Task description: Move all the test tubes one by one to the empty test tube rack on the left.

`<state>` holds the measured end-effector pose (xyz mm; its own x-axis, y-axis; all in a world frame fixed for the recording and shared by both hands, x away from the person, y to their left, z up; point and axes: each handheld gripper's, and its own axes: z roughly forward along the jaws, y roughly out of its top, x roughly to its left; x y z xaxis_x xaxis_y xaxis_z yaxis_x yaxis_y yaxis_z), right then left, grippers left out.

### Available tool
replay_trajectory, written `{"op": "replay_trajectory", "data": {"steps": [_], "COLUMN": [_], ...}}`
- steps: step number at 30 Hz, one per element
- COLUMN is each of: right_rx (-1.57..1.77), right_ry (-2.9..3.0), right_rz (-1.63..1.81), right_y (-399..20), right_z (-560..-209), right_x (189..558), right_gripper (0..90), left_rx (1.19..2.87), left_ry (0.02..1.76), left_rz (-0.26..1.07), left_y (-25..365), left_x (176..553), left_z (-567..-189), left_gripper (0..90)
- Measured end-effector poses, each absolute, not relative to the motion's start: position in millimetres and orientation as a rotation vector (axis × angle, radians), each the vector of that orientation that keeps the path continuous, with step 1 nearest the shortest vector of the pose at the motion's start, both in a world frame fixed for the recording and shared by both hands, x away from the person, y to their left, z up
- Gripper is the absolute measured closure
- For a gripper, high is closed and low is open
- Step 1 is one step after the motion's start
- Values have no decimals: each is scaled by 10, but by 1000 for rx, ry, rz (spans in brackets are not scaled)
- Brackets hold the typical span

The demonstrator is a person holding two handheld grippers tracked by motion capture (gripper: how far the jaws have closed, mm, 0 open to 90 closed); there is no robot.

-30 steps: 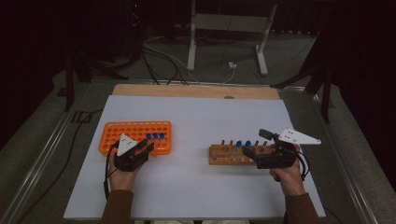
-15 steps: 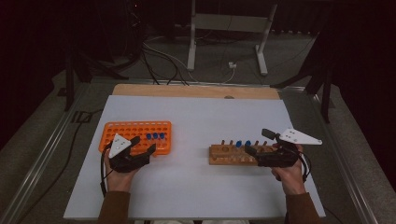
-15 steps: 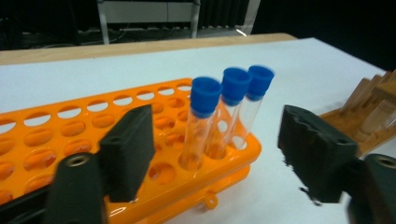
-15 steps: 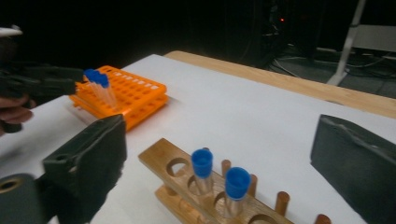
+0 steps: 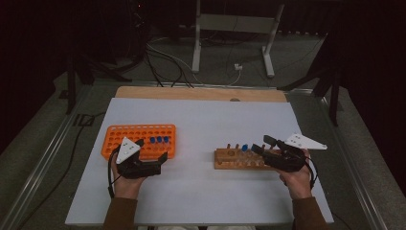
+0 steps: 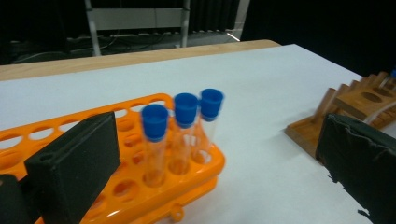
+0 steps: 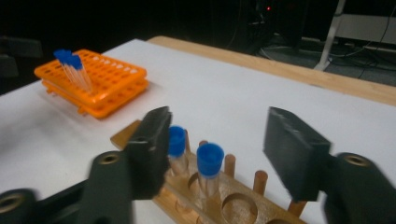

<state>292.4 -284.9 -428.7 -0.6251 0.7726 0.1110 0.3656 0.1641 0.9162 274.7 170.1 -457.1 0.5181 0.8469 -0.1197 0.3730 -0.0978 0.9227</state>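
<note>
Three tubes point(image 6: 184, 126) near rack's point(image 6: 140, 196) edge

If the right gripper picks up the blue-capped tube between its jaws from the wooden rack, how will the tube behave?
The tube looks thin, clear and empty, so it is probably light and may crack if squeezed hard. Its smooth round wall may slip between the pads. Laid flat on the table, it would likely roll.

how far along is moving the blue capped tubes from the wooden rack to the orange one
Done: three capped tubes stand in the orange rack; the left gripper, jaws just opened, is empty. In hand: the right gripper, closing, straddles one of two tubes in the wooden rack, not yet gripping. Left: those two.
</note>
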Motion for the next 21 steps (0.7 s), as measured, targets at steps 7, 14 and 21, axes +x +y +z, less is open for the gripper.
{"op": "replay_trajectory", "data": {"steps": [7,14,21], "right_rx": [1085,1082,1067], "right_ry": [2114,2151,2182], "right_rz": [1399,1364,1345], "right_y": [-2799,-2769,-2740], "right_z": [-4413,-4509,-4565], "right_x": [2957,2983,2991], "right_gripper": [561,684,755], "left_rx": [1705,1699,1705], "left_ry": [1022,1013,1011], "left_rz": [542,539,534], "left_y": [1638,1615,1591], "left_x": [2743,2742,2749], "left_z": [-4571,-4566,-4573], "left_gripper": [8,9,9]}}
